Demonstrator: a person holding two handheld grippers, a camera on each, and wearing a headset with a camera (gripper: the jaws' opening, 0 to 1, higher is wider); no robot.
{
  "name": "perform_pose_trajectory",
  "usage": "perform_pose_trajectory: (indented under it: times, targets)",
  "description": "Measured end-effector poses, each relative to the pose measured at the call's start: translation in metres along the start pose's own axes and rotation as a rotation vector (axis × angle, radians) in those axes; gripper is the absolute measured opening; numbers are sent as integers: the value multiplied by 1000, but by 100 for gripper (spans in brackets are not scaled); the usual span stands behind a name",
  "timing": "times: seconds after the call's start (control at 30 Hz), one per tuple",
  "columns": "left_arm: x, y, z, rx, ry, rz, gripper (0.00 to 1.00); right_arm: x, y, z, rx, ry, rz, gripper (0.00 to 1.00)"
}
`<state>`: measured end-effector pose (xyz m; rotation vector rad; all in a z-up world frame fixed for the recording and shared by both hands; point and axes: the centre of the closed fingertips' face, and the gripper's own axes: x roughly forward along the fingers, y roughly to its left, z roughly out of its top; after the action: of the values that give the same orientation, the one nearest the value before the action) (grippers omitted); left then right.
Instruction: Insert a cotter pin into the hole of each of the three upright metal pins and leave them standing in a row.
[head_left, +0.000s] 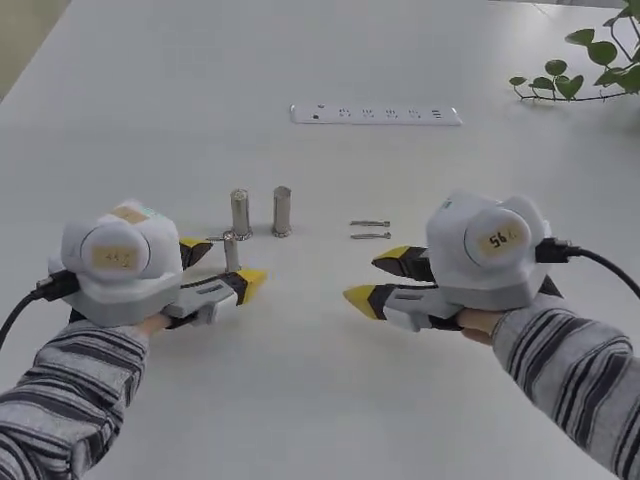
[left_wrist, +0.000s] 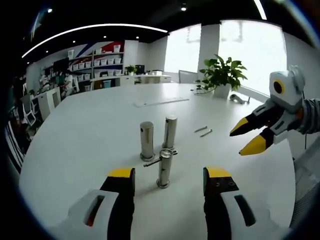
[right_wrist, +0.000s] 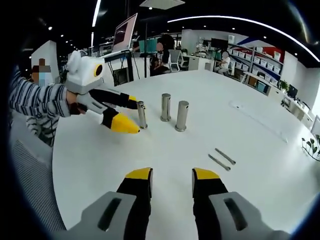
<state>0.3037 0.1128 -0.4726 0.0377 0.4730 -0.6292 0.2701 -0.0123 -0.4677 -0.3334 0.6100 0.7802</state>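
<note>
Since the near pin (left_wrist: 164, 167) already carries a cotter (left_wrist: 151, 162), the left gripper (left_wrist: 170, 174) sits with jaws spread either side of it, not clamping, likely to nudge it into line with the bare pins (head_left: 241, 213) behind. The right gripper (head_left: 365, 277), spread and empty, points toward the loose cotters (head_left: 370, 223), probably its next pick.

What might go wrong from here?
1. The front metal pin stands between the tips of the open left claw; a sideways nudge may topple it, cotter pin included.
2. The two loose cotter pins lie flat and close together; the right claw may grab both or push them away.
</note>
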Motion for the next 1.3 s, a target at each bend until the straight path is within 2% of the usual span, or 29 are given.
perform_pose_trajectory:
  times: [0.03,0.13,0.27,0.43,0.5,0.6,0.67,0.73,0.83,0.9,1.0,1.03,1.13,1.3]
  targets:
    - [-3,-1,3,-1,-15,6,55,2,-2,4,3,-9,-1,27]
    - [-9,-2,8,22,-23,21,62,8,-6,16,14,-37,0,28]
    - [-20,-8,15,45,-43,40,70,21,-13,37,64,-86,6,28]
    - [-28,-14,16,40,-50,48,77,41,-21,56,75,-123,10,29]
    - [-32,-16,17,36,-53,49,80,51,-22,62,33,-134,8,30]
    - [-38,-18,17,26,-56,55,84,64,-16,68,24,-140,26,29]
    - [-43,-20,17,14,-61,58,85,74,-23,71,46,-155,29,29]
    - [-47,-20,16,-5,-61,68,86,78,-22,77,93,-182,32,29]
    - [-51,-19,15,4,-61,84,88,87,-20,78,135,-191,36,27]
    - [-52,-18,15,12,-67,87,92,92,-18,78,135,-188,39,25]
    - [-51,-14,10,32,-45,113,99,101,-19,76,163,-184,28,21]
    - [-51,-15,10,37,-43,112,99,103,-20,76,187,-190,21,20]
    - [-52,-16,8,49,-37,109,99,106,-20,77,198,-198,18,18]
    - [-52,-20,7,84,-26,110,99,110,-22,74,183,-188,9,13]
